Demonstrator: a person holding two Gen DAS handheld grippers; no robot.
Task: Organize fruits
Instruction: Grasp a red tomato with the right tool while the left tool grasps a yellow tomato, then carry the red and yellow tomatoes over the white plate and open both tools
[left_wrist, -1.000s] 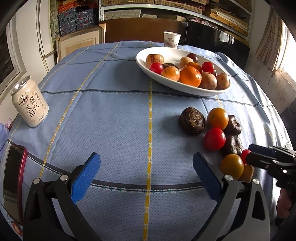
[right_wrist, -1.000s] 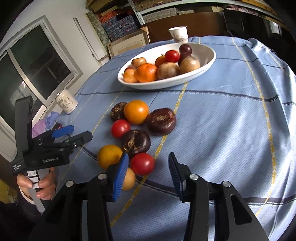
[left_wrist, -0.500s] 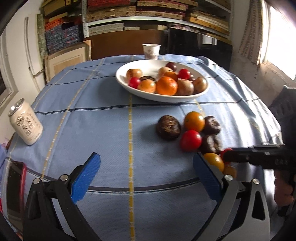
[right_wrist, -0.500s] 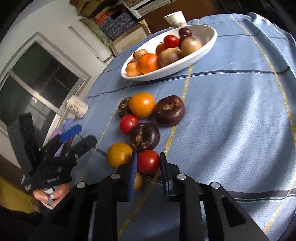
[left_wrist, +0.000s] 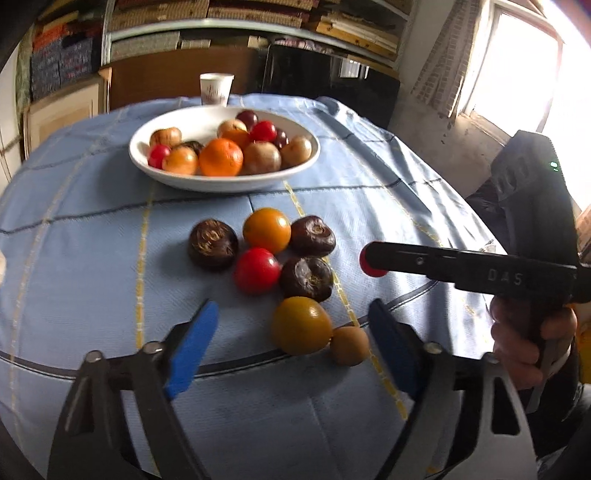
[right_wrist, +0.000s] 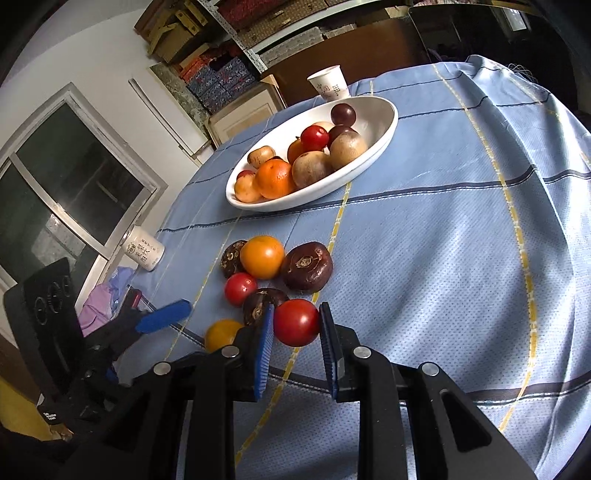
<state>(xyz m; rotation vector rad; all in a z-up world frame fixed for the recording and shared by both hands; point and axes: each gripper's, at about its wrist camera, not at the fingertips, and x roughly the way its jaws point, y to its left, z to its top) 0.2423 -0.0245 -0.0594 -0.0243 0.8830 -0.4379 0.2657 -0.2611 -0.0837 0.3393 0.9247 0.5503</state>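
Blue checked cloth (right_wrist: 461, 258), crossed by dark and yellow lines, covers the round table and fills most of both views. Beyond its far edge stand shelves (left_wrist: 258, 22) stacked with boxes and flat bundles, a brown cabinet (left_wrist: 177, 77) below them, and a bright window (left_wrist: 524, 62) on the right; the right wrist view shows a dark sliding window (right_wrist: 66, 192) on the left wall.

On the far half of the cloth sits a white oval bowl (right_wrist: 384, 122) heaped with fruit, an orange (left_wrist: 221, 157) at its near side, with a paper cup (left_wrist: 216, 88) just behind the bowl. At the left edge a drinks can (right_wrist: 144, 252) stands near some crumpled lilac cloth (right_wrist: 99, 302).

On the near half lies a loose cluster of fruit: three dark brown ones, the largest (right_wrist: 307, 266) to the right in the right wrist view, an orange-yellow fruit (right_wrist: 262, 256), a small red tomato (right_wrist: 241, 289), a yellow fruit (left_wrist: 301, 325) and a small tan one (left_wrist: 349, 345) touching it.

Right gripper (right_wrist: 296, 339) is pinching a red tomato (right_wrist: 296, 322) between its blue pads, at the near right of the cluster. Left gripper (left_wrist: 291, 354) is closing, its pads not touching anything, the yellow and tan fruits lying between them.
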